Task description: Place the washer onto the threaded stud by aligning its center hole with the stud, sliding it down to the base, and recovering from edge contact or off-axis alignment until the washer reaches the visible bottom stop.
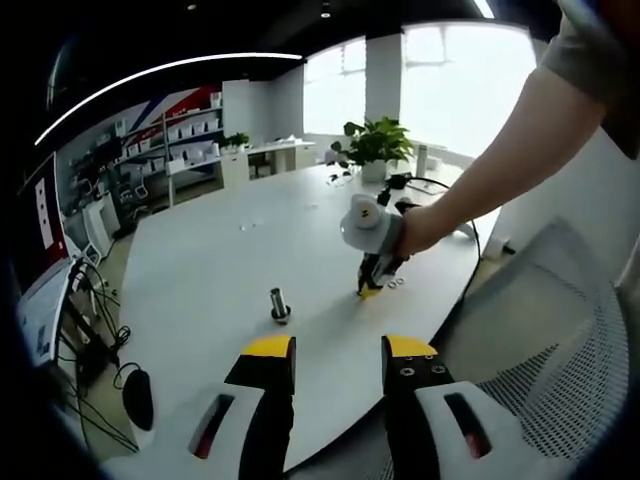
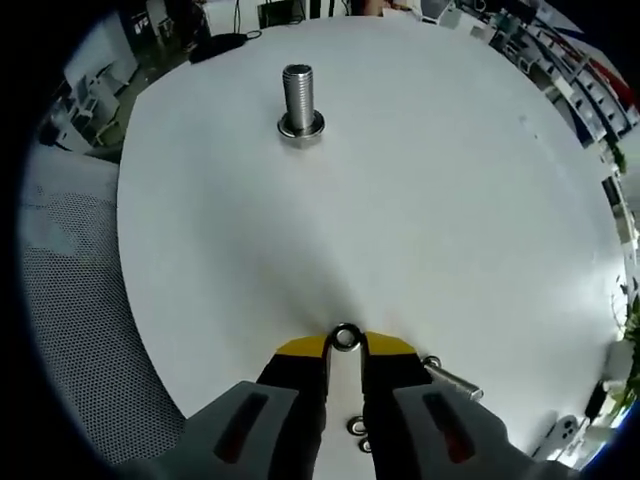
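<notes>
Here the right tool (image 2: 345, 345) has its yellow-tipped jaws drawn close together, pinching a small steel washer (image 2: 345, 337) between the tips, down at the surface of the white bench (image 2: 480, 200). The threaded stud (image 2: 298, 97) stands upright on its wide base, well apart from the washer, toward the top of the right gripper view. Just beside the right jaw lies a small bolt (image 2: 452, 379), and a couple of spare washers (image 2: 357, 427) lie on the bench in the gap between the jaws, nearer the camera.

In the left gripper view, the left tool (image 1: 338, 350) hangs with its jaws spread and nothing between them, over the near edge of the bench. The stud (image 1: 280, 304) stands beyond its left jaw. Farther right, a person's hand (image 1: 420, 228) holds the right tool (image 1: 368, 290) tip-down on the bench, with loose washers (image 1: 395, 284) just beside the tip. A potted plant (image 1: 373, 145) sits at the far end of the bench, and a mesh chair (image 1: 560, 330) stands close on the right.
</notes>
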Demonstrator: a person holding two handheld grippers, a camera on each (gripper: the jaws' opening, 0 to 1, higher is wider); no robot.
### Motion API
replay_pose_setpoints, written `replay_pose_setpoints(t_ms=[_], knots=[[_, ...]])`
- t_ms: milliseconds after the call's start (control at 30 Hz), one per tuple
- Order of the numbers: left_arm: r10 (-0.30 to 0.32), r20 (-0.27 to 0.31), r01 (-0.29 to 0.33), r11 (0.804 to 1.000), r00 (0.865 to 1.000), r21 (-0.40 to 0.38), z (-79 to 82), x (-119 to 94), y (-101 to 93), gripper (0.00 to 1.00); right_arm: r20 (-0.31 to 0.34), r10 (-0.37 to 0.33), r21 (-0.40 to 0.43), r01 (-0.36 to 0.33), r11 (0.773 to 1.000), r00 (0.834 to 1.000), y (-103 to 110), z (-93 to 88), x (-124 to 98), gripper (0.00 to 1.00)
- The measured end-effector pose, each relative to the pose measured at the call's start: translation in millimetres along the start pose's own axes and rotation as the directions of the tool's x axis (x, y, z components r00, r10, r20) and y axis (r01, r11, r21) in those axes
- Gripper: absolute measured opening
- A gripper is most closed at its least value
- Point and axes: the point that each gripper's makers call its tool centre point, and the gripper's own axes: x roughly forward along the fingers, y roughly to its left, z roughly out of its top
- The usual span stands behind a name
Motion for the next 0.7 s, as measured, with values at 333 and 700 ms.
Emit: replay_pose_setpoints(t_ms=[333, 700], knots=[[0.001, 0.010, -0.001, 1.000, 1.000, 0.002, 2.1, -1, 0.3, 0.33, 0.009, -0.011, 0.007, 0.011, 1.000, 1.000, -1, -8.7, -13, 0.13], [-0.012, 0.019, 0.012, 1.000, 1.000, 0.004, 3.8, 0, -1.5, 0.34, 0.022, -0.055, 0.062, 0.053, 0.997, 0.998, -22, -26.5, -35, 0.13]])
